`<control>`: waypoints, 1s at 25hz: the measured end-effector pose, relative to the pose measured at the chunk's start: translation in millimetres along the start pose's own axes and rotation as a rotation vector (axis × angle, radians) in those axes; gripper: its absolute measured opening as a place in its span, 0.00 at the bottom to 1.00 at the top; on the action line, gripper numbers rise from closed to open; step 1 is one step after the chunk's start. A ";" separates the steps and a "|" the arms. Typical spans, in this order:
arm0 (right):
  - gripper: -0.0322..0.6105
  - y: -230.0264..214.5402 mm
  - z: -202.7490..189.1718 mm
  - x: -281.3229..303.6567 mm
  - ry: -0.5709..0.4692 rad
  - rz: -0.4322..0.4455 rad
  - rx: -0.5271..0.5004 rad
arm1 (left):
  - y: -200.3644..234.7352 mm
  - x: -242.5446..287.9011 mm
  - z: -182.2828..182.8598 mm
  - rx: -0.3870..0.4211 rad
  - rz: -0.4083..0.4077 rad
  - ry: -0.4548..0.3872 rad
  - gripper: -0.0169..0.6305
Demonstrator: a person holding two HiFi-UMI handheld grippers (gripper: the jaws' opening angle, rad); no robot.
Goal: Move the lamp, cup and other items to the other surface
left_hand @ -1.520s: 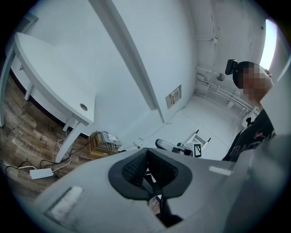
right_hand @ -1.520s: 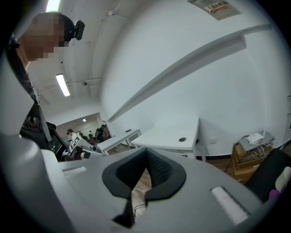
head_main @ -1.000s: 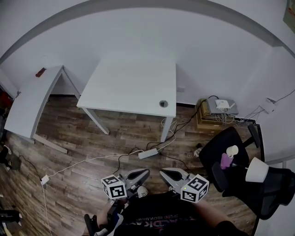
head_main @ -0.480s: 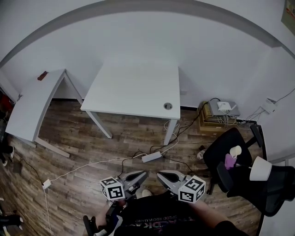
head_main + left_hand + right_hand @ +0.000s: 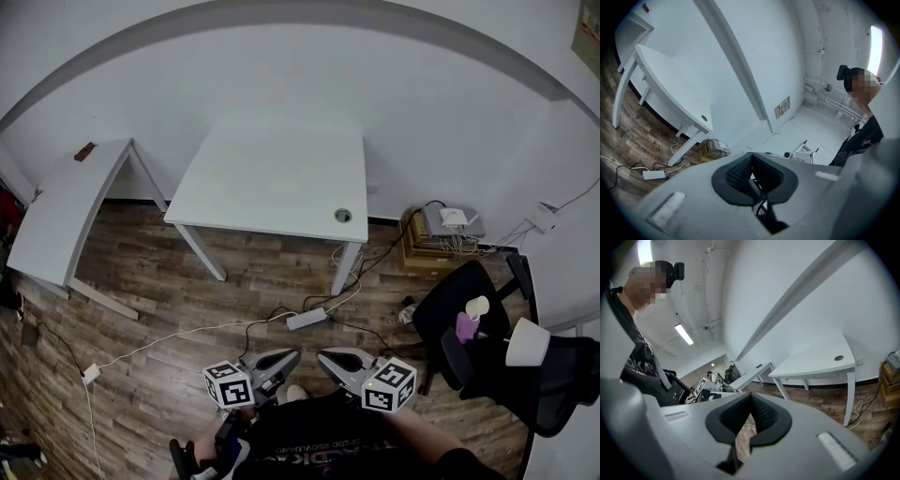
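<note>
Both tools sat low in front of the person, side by side over the wooden floor [image 5: 169, 281]; the left gripper [image 5: 289, 357] had its jaws pressed together with nothing between them; the right gripper [image 5: 330, 357] matched it, dark pads meeting at the tips and empty (each gripper view looked straight down a closed pair); both were well apart from the goods; over at the right, the lamp [image 5: 525, 345] showed its white shade on the black chair [image 5: 441, 305]; the cup [image 5: 477, 307], white, stood near it on the same chair, just beside a purple item [image 5: 462, 328]; ahead, the white table [image 5: 272, 178] stood against the wall [image 5: 309, 75], a round cable hole near its front right corner; a second desk [image 5: 66, 216] angled away at the left, a small red thing [image 5: 85, 151] at its far end; a power strip [image 5: 307, 319] lay on the floor between the table and the grippers, cables trailing off it to both sides
</note>
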State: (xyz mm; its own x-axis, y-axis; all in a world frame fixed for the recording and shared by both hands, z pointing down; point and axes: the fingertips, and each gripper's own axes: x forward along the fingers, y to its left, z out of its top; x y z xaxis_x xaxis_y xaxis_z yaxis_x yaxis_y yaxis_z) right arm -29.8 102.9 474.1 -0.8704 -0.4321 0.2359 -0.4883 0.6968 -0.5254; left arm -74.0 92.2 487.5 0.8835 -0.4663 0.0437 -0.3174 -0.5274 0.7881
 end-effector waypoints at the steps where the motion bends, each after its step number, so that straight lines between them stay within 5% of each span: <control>1: 0.06 0.7 0.0 1.1 0.001 -0.001 -0.004 | 1.0 -1.0 0.0 0.000 -0.003 -0.001 0.02; 25: 0.05 10.1 -3.9 13.7 0.013 -0.002 -0.038 | 4.5 -12.4 4.8 0.001 -0.010 0.004 0.02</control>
State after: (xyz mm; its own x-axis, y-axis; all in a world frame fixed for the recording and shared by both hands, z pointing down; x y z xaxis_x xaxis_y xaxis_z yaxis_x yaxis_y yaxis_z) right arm -47.0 106.2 475.1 -0.8699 -0.4262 0.2481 -0.4921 0.7173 -0.4933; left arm -88.0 92.2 487.6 0.8880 -0.4581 0.0389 -0.3094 -0.5328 0.7877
